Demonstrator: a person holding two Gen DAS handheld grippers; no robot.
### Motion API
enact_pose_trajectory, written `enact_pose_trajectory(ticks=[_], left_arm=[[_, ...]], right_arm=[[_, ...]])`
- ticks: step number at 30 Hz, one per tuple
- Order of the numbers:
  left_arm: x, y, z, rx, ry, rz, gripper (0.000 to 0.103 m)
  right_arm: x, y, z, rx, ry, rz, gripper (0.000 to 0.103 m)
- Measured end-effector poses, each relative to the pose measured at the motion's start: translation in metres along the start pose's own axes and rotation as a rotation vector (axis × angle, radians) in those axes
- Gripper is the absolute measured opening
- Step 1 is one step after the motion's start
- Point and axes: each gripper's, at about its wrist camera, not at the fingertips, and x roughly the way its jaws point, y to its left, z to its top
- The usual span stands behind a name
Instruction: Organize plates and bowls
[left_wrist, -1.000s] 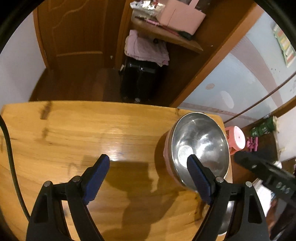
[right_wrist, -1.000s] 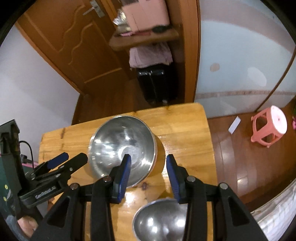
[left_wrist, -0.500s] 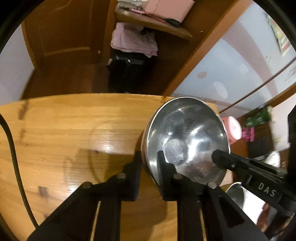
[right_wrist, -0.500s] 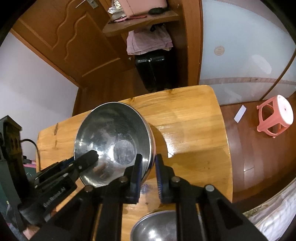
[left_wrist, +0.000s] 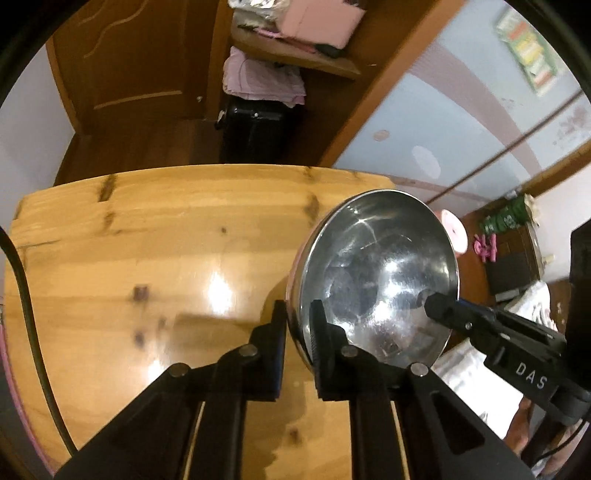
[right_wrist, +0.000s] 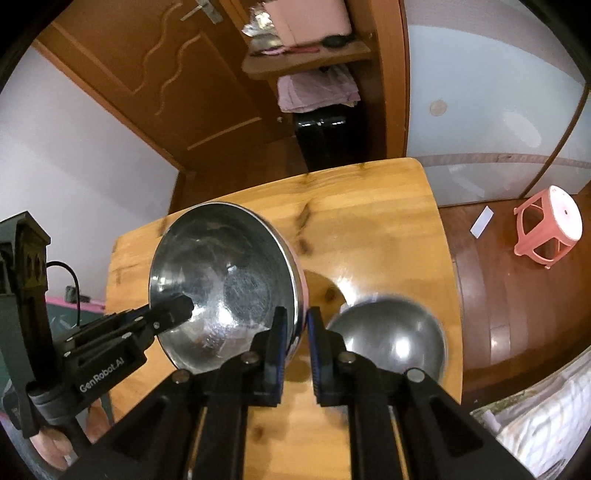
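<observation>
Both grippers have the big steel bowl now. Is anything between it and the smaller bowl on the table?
Nothing visible. The big steel bowl hangs tilted in the left gripper and right gripper; the smaller bowl sits open right beside it.

Both tools, left (left_wrist: 298, 330) and right (right_wrist: 295, 334), have just clamped the large steel bowl's (right_wrist: 221, 280) rim and raised it.

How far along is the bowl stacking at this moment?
Done: nothing stacked yet. In hand: left gripper and right gripper each pinch the rim of the large steel bowl, tilted off the table. Left: nest it with the smaller steel bowl.
</observation>
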Motion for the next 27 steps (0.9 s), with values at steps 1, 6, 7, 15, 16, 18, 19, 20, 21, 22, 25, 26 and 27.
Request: enact_pose_trajectory(ticks=[1,6,7,15,16,18,19,20,21,22,25,26,27], left_arm=[[-0.014,-0.003,-0.009,0.011,-0.004,-0.001,0.011],[-0.074,-0.014,-0.061,0.031,-0.008,-0.012,0.011],[-0.085,-0.017,-0.075,0.038,-0.005,-0.015,0.011],[-0.122,-0.023,-0.185,0.074,0.029,-0.025,0.011],[-0.121,-0.021,-0.203,0.071,0.044,-0.026,0.011],[-0.116,-0.017,-0.23,0.074,0.074,-0.024,0.011],[-0.114,-0.016,-0.24,0.075,0.084,-0.024,0.011],[-0.111,-0.014,-0.252,0.079,0.101,-0.022,0.012],[-0.106,-0.011,-0.266,0.078,0.119,-0.026,0.013],[-0.103,-0.009,-0.273,0.074,0.13,-0.028,0.013],[-0.09,-0.001,-0.294,0.059,0.166,-0.03,0.014],[-0.086,0.001,-0.299,0.06,0.167,-0.026,0.014],[-0.083,0.004,-0.306,0.06,0.164,-0.019,0.014]], right_arm=[[-0.014,0.006,-0.01,-0.002,-0.006,0.006,0.011],[-0.069,0.03,-0.054,-0.022,-0.045,0.007,0.011],[-0.081,0.036,-0.067,-0.028,-0.055,0.005,0.011],[-0.129,0.059,-0.166,-0.039,-0.079,-0.015,0.011],[-0.13,0.06,-0.179,-0.04,-0.075,-0.018,0.011],[-0.129,0.062,-0.204,-0.042,-0.06,-0.021,0.011],[-0.127,0.063,-0.216,-0.047,-0.055,-0.024,0.011],[-0.125,0.063,-0.228,-0.049,-0.049,-0.023,0.011],[-0.122,0.063,-0.238,-0.052,-0.039,-0.022,0.011],[-0.118,0.062,-0.246,-0.053,-0.033,-0.02,0.011],[-0.104,0.059,-0.27,-0.043,-0.008,-0.012,0.011],[-0.098,0.057,-0.277,-0.037,0.0,-0.009,0.011],[-0.093,0.056,-0.284,-0.032,0.007,-0.007,0.011]])
